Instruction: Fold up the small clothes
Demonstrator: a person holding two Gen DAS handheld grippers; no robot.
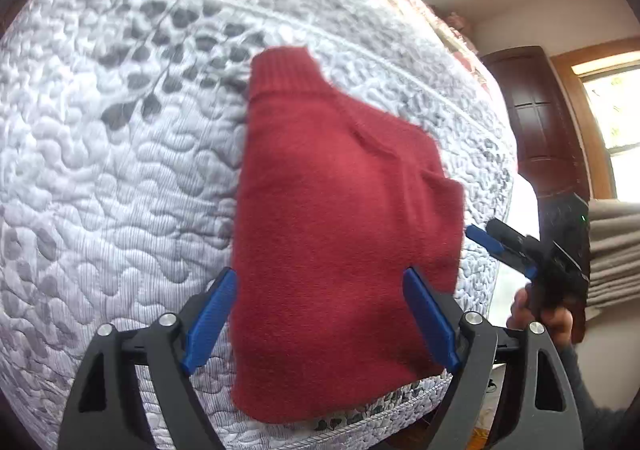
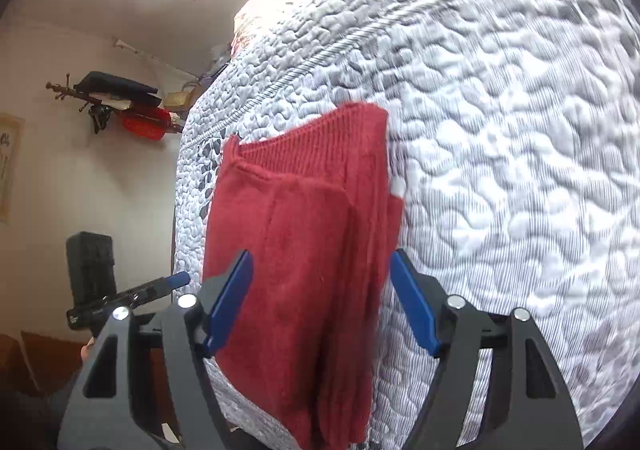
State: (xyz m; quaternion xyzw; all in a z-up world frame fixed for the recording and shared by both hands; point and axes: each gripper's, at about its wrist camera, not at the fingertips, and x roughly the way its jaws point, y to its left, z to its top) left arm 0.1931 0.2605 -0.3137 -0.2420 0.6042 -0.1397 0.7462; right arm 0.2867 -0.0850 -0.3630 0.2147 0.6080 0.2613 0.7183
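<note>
Left wrist view: both hand-held grippers (image 1: 320, 314) (image 2: 320, 302) released above a folded red sweater (image 1: 340, 242); its overhanging near edge could slide off the bed (image 1: 120, 170).

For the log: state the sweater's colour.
Red sweater, plain knit with ribbed collar; clearest in the left wrist view.

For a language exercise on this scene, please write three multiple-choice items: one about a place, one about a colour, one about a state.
1. Where does the sweater lie?
A. on a quilted mattress
B. on a wooden floor
C. inside a basket

2. What colour is the sweater?
A. green
B. red
C. yellow

3. How is the left gripper?
A. shut on the sweater
B. shut on nothing
C. open

Key:
1 A, the red sweater rests on the grey-white quilted mattress.
2 B, its knit is red in both views.
3 C, the left gripper has its blue fingers spread wide, holding nothing; the right gripper is open too.
</note>
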